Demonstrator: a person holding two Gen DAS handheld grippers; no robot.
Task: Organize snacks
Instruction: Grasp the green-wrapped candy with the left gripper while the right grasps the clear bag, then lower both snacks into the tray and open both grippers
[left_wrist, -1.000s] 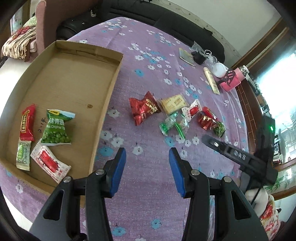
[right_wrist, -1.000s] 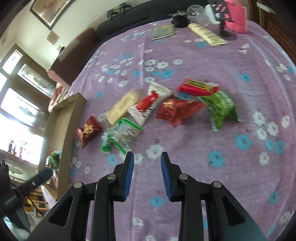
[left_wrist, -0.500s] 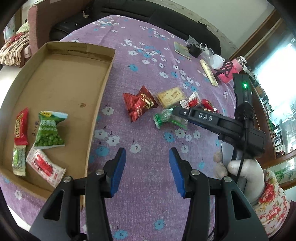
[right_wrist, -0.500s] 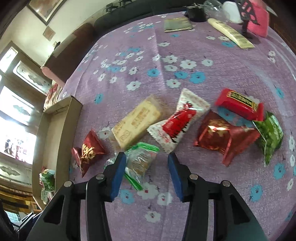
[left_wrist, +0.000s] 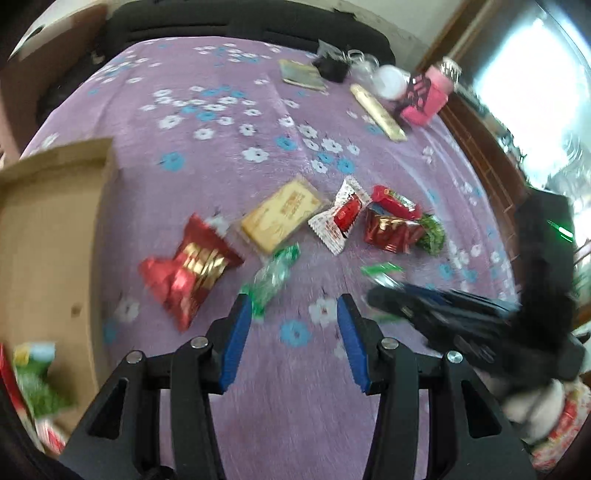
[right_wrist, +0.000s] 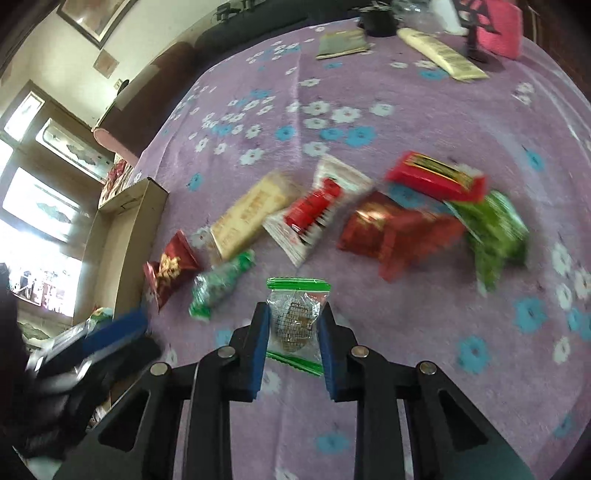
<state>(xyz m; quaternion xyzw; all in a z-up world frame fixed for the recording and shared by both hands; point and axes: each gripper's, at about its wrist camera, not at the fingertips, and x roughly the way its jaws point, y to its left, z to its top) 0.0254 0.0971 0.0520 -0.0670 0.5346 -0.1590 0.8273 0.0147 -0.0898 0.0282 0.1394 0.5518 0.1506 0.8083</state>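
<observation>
right gripper: closing on the clear green-edged snack packet, not between its jaws a moment ago
left gripper: open, empty
next up: cardboard tray, probably

A lived-in home sitting room, seen from beside the counter.

A purple flower-print cloth is covering the counter, and a dark sofa is running along its far edge with a pink-cushioned seat sitting at the corner. A framed picture is hanging on the pale wall, and daylight is pouring through wood-framed windows on one side and a bright window on the other. Household odds and ends are lying at the far end: a small booklet, a cream tube, a pink holder. Wrapped snacks are lying scattered beside a cardboard tray.
</observation>
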